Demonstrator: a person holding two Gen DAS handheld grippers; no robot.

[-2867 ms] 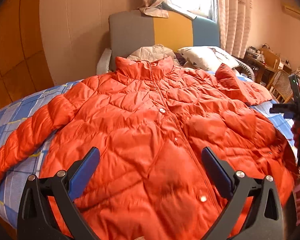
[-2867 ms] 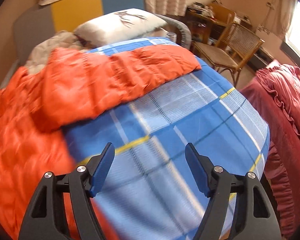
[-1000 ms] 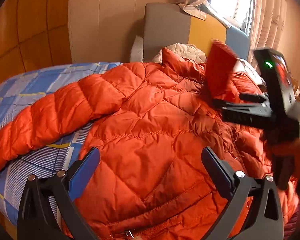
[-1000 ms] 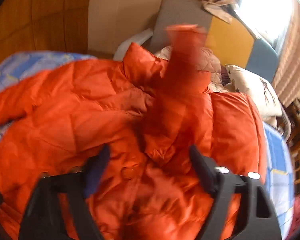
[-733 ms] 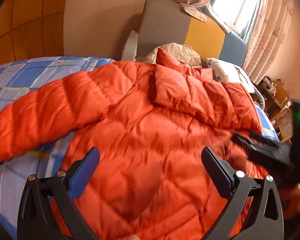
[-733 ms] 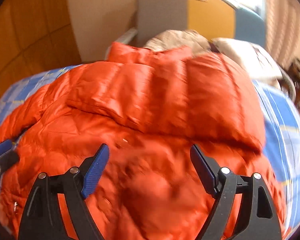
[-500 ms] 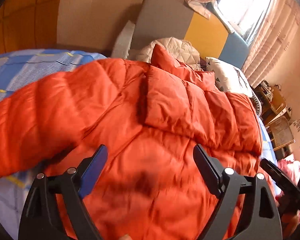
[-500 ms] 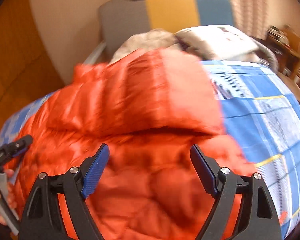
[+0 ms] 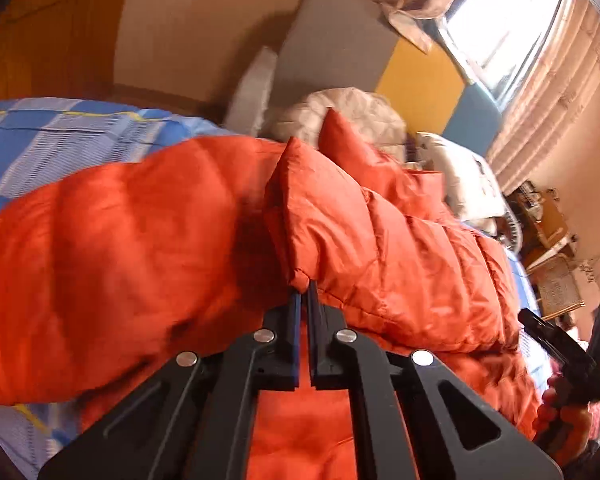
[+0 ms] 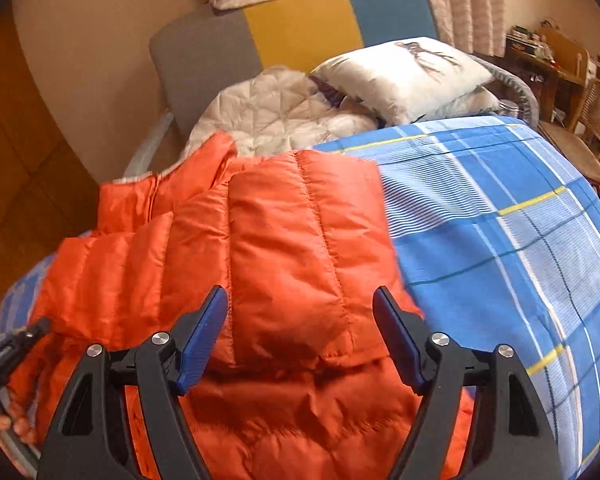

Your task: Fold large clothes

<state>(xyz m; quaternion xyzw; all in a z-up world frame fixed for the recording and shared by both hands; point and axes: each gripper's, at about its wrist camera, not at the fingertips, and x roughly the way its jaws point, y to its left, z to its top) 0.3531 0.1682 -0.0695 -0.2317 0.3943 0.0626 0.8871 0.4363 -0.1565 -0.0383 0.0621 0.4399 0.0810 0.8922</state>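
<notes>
Left gripper [image 9: 305,295] has its jaws brought together, and their tips sit right at the lower corner of the folded-over sleeve [image 9: 372,248]; a little of the orange fabric seems to be caught between them, though the tips hide the exact bite, so I cannot say for sure that it holds. It points steeply down at the orange jacket [image 9: 112,264], which lies spread across the blue checked bedspread [image 9: 40,136] with one sleeve already laid over its chest and the other sleeve stretched out to the side. Right gripper [image 10: 300,336] hangs over the near edge of that folded sleeve with its jaws apart, having just been closing a little, and nothing is pinched between them: the padded cloth lies below the blue pads [image 10: 204,332], not pressed by them. I judge the sleeve-folding step to be under way, with the body fold not yet begun. The next move likely calls for the outstretched sleeve to be brought across, keeping the puffy layers flat so the first fold does not spring open.
</notes>
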